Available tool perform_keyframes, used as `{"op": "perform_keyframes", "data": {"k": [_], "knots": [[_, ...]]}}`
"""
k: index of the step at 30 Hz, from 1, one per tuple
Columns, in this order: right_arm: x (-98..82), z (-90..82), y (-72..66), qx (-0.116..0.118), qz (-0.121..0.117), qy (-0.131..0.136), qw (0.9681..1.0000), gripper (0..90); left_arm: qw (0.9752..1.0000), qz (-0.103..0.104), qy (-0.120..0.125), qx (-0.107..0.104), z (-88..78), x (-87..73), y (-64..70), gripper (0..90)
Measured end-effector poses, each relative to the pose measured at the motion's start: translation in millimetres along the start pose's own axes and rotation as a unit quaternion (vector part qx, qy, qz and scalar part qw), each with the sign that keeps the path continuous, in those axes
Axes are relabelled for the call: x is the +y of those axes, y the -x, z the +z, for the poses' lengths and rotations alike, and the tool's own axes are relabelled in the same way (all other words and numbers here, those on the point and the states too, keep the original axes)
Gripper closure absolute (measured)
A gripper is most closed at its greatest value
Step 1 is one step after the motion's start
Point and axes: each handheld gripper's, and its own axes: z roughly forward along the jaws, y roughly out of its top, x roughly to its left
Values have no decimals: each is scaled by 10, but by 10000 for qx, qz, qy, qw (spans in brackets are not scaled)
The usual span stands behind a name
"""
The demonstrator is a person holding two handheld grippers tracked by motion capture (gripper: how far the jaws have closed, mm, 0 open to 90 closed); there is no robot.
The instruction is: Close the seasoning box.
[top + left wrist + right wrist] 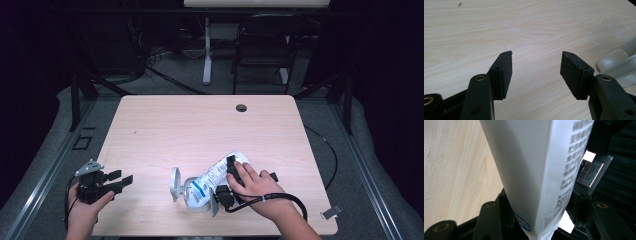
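While right claw [537,220] pinches white pouch [531,170] (printed side up) | left claw [536,72] spread, empty, over table [499,25].

White pouch [216,176] with blue band and dark print, pale wood-grain table [200,125], black tongs [536,72]

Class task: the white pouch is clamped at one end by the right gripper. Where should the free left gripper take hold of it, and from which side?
Probably the far sealed end of the white pouch, coming over the table from the far side with the open left gripper. That end lies flat and thin; the right gripper and a clear lid crowd the near end.
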Motion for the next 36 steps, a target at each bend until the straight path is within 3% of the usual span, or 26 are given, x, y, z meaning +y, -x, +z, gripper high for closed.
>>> {"op": "perform_keyframes", "data": {"k": [36], "knots": [[3,-16,7,-32,-94,-21,9999,500,10000,-10,34,7,2,-1,1,437]]}}
